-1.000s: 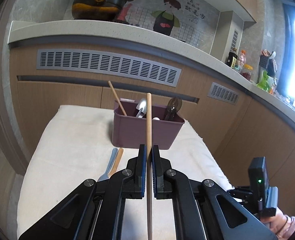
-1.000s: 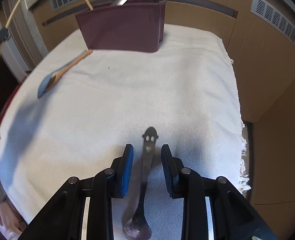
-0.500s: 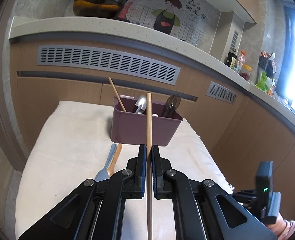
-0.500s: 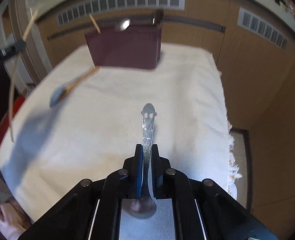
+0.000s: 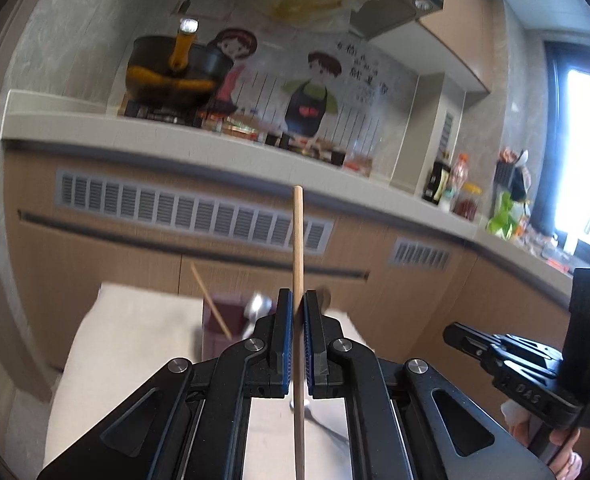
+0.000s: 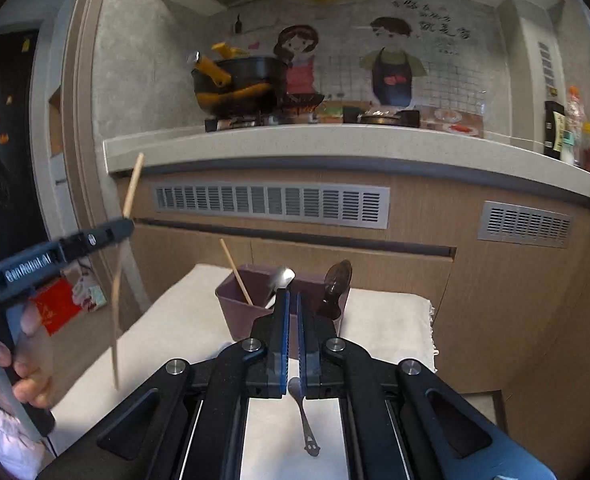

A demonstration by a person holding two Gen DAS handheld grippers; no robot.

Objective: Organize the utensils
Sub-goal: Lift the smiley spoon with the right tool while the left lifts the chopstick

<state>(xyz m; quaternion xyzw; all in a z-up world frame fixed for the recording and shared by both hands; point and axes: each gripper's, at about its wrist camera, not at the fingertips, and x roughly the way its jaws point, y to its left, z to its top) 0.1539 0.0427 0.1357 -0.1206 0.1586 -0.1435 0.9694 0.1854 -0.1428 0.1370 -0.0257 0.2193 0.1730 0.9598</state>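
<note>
My left gripper (image 5: 298, 300) is shut on a wooden chopstick (image 5: 297, 240), held upright and raised above the cloth-covered table (image 5: 135, 332). It also shows in the right wrist view (image 6: 129, 196), off to the left. My right gripper (image 6: 291, 300) is shut on a metal spoon (image 6: 301, 408); the spoon hangs below the jaws, smiley-face handle end down. The maroon utensil holder (image 6: 239, 312) stands at the table's far end with a chopstick (image 6: 235, 270), a silver spoon (image 6: 283, 278) and a dark spoon (image 6: 337, 276) in it. It is partly hidden behind my left fingers (image 5: 215, 328).
A kitchen counter (image 6: 335, 140) with a black pot (image 6: 235, 80) runs behind the table. Cabinet fronts with vents (image 6: 271, 204) stand close behind the holder. Bottles and jars (image 5: 455, 192) sit on the counter to the right.
Both grippers have lifted and tilted up, so the table has dropped low in view. The right gripper, shut on the spoon, has raised it off the cloth; the spoon now hangs handle down.
</note>
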